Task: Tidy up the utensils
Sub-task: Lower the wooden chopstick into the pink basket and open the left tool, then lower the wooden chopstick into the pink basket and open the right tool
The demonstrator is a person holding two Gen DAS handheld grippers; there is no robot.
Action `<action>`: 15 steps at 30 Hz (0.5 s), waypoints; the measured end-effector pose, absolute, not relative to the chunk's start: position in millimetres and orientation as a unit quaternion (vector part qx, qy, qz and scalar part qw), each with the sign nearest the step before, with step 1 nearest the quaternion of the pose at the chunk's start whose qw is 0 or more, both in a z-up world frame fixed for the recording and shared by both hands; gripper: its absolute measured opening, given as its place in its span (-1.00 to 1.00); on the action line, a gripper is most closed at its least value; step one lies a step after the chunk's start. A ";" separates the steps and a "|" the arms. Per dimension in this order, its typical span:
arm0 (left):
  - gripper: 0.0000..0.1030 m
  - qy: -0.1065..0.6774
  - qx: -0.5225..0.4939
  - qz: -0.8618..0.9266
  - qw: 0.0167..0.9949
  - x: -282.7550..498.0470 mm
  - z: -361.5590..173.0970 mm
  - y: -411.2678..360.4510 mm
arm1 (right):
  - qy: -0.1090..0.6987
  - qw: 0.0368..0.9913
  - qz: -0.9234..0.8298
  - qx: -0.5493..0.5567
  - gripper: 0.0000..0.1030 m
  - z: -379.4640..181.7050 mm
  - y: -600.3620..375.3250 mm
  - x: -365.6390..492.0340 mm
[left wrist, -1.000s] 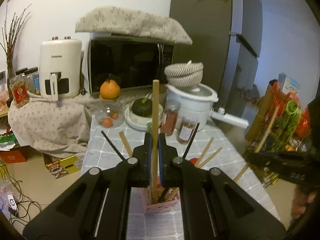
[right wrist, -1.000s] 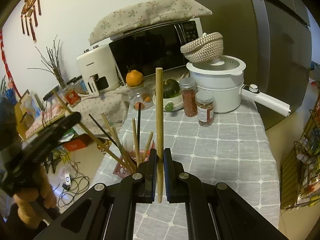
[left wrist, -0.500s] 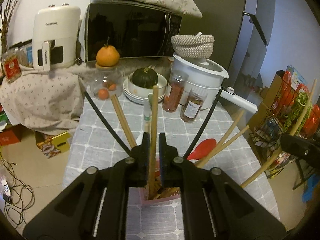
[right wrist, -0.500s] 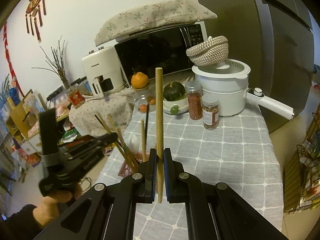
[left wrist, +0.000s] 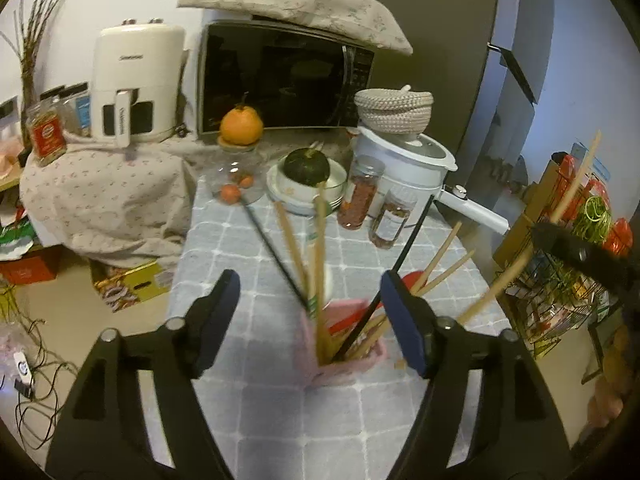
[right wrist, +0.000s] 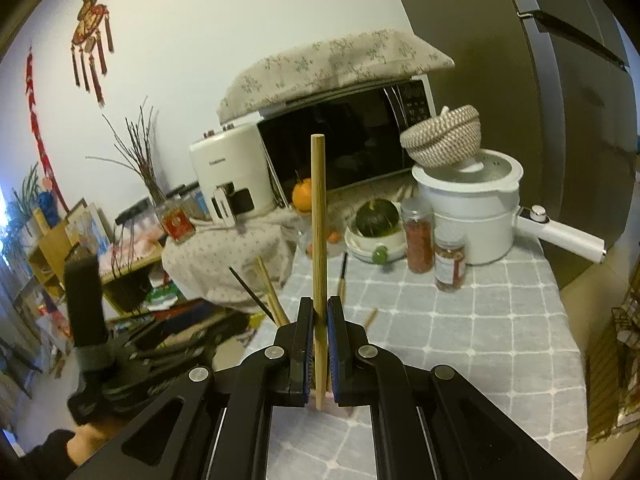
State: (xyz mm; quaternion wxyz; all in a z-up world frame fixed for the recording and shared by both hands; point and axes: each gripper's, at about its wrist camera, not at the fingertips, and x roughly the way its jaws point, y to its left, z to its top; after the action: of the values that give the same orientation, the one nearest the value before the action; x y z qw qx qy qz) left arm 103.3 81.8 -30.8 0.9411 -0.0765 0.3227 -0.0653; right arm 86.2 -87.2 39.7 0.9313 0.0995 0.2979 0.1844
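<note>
A pink utensil holder stands on the grey checked tablecloth with several wooden and black chopsticks in it. My left gripper is open, its jaws wide apart on either side of the holder, with a wooden chopstick standing free in the holder between them. My right gripper is shut on another wooden chopstick, held upright above the table; it also shows at the right of the left wrist view. The holder is mostly hidden behind the right gripper in the right wrist view.
Behind the holder stand two spice jars, a white pot with a woven basket on it, a bowl with a green squash, a glass jar topped by an orange, a microwave and an air fryer. A wire rack stands to the right.
My left gripper has opened and let go of its wooden chopstick, which now stands in the holder. My right gripper has moved closer to the holder, still holding its chopstick.
</note>
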 end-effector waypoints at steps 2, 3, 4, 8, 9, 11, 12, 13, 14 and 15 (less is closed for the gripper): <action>0.48 0.331 -0.080 -0.062 0.938 100.1 -33.4 88.6 | 0.288 0.934 0.185 0.103 -0.87 40.7 -82.6 88.2; 0.48 0.336 -0.081 -0.059 0.936 98.4 -35.5 92.7 | 0.283 0.935 0.184 0.105 -0.87 39.6 -79.2 89.5; 0.49 0.341 -0.081 -0.056 0.935 96.7 -38.1 96.8 | 0.282 0.936 0.184 0.105 -0.87 38.4 -77.8 90.7; 0.50 0.361 -0.074 -0.048 0.928 90.9 -49.8 107.7 | 0.276 0.939 0.178 0.102 -0.87 26.1 -64.4 99.3; 0.50 0.365 -0.072 -0.047 0.927 89.8 -51.9 109.0 | 0.274 0.940 0.176 0.098 -0.87 21.8 -60.5 102.2; 0.50 0.375 -0.063 -0.044 0.924 88.0 -57.4 111.4 | 0.274 0.942 0.174 0.091 -0.87 14.1 -55.2 107.3; 0.50 0.379 -0.059 -0.042 0.922 87.4 -59.5 112.4 | 0.275 0.941 0.174 0.090 -0.87 11.0 -53.6 109.4; 0.50 0.383 -0.057 -0.041 0.921 86.7 -61.0 113.4 | 0.278 0.940 0.175 0.090 -0.87 6.1 -50.8 112.6; 0.50 0.387 -0.055 -0.042 0.920 86.4 -62.7 114.3 | 0.281 0.939 0.176 0.092 -0.87 2.5 -49.4 114.1; 0.50 0.390 -0.055 -0.042 0.918 86.0 -64.0 114.8 | 0.287 0.937 0.178 0.092 -0.87 -1.5 -46.9 116.5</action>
State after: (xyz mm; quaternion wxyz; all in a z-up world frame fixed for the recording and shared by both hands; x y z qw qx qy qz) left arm 86.0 114.8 -64.0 0.9181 -0.0554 0.3901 -0.0417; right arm 116.5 -46.9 -1.5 0.9368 0.0917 0.2869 0.1778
